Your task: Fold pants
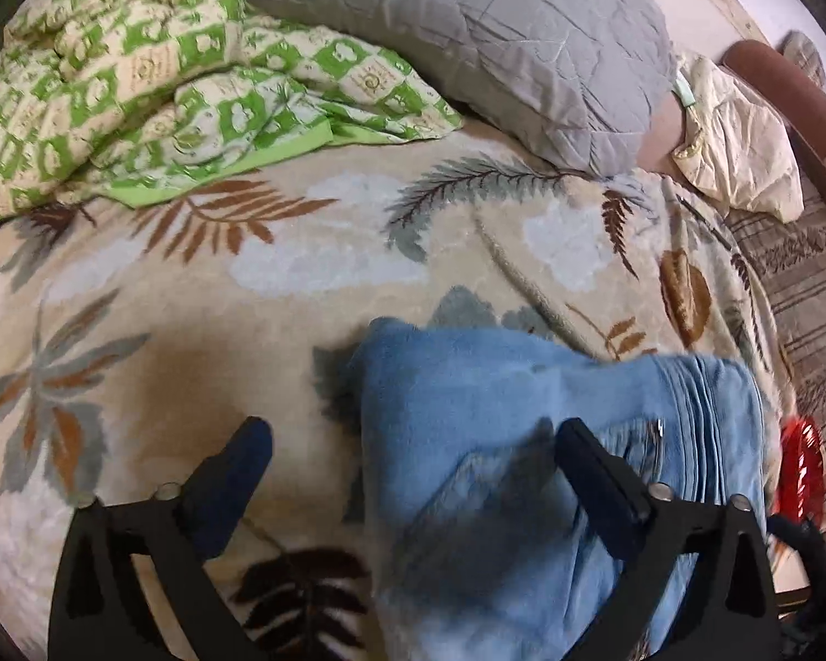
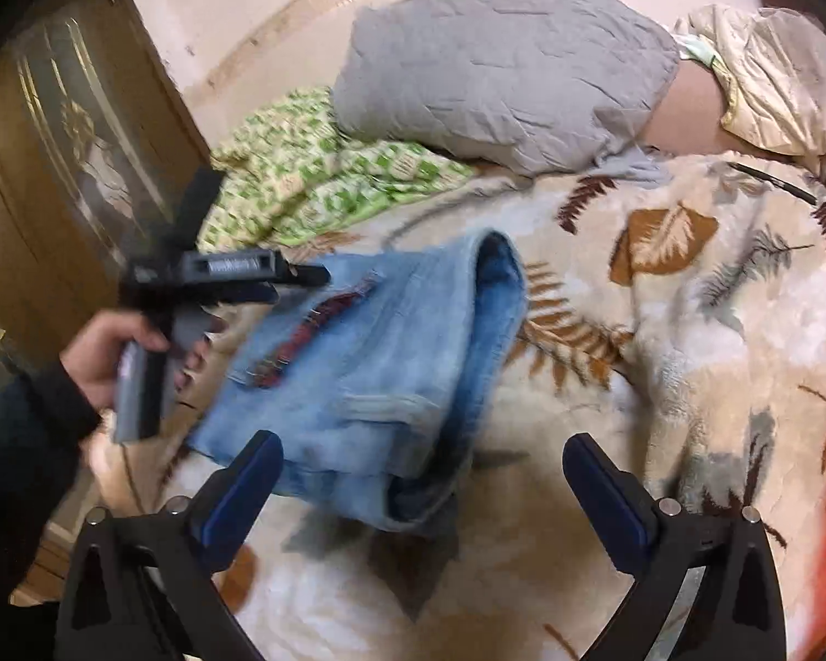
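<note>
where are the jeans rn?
Jeans lie folded on the leaf-print blanket, ahead of both open grippers, nearer than the grey pillow in the right wrist view.

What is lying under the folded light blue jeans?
The folded light blue jeans rest on a plush beige blanket with a leaf pattern. Whatever the denim covers is hidden, as is anything tucked between its layers.

folded pants (image 2: pixel 391 380) lie on a blanket (image 2: pixel 688 330) spread over the bed, with a pillow (image 2: pixel 501 77) behind them at the head. a crumpled quilt (image 2: pixel 314 187) sits left of the pillow, a cabinet (image 2: pixel 55 165) farther left.
</note>
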